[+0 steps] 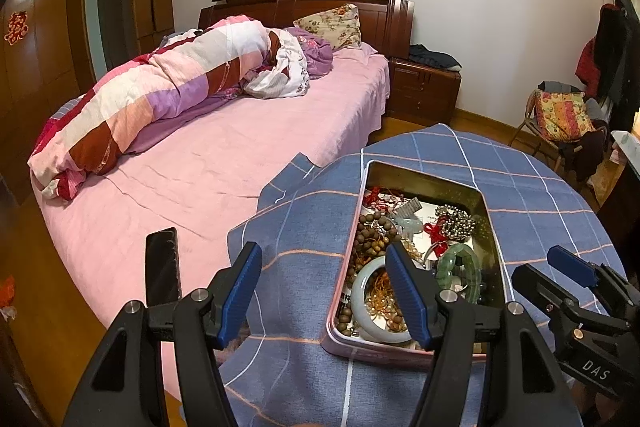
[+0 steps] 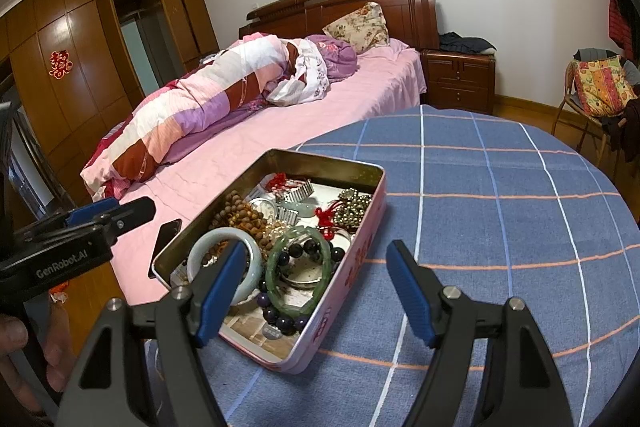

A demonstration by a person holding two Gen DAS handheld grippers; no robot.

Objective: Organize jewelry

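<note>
**Hovering over the jewelry tin, both grippers spread wide**

Sitting on a blue checked tablecloth (image 2: 500, 187), the open pink tin (image 2: 352, 267) holds a jumble of jewelry: a pale jade bangle (image 2: 256, 267), a green bead bracelet (image 2: 276, 287), dark purple beads (image 2: 288, 323), brown wooden beads (image 1: 370, 231) and red knotted cords (image 2: 324, 217). The left gripper (image 1: 326, 293) hangs at the tin's near left edge with its fingers parted and holding nothing, one blue pad (image 1: 408, 295) above the bangle. The right gripper (image 2: 316, 293) is likewise spread and bare, straddling the tin's near right corner. A dark phone (image 1: 162, 265) lies on the pink bed (image 1: 224, 155) beside the table.
</note>
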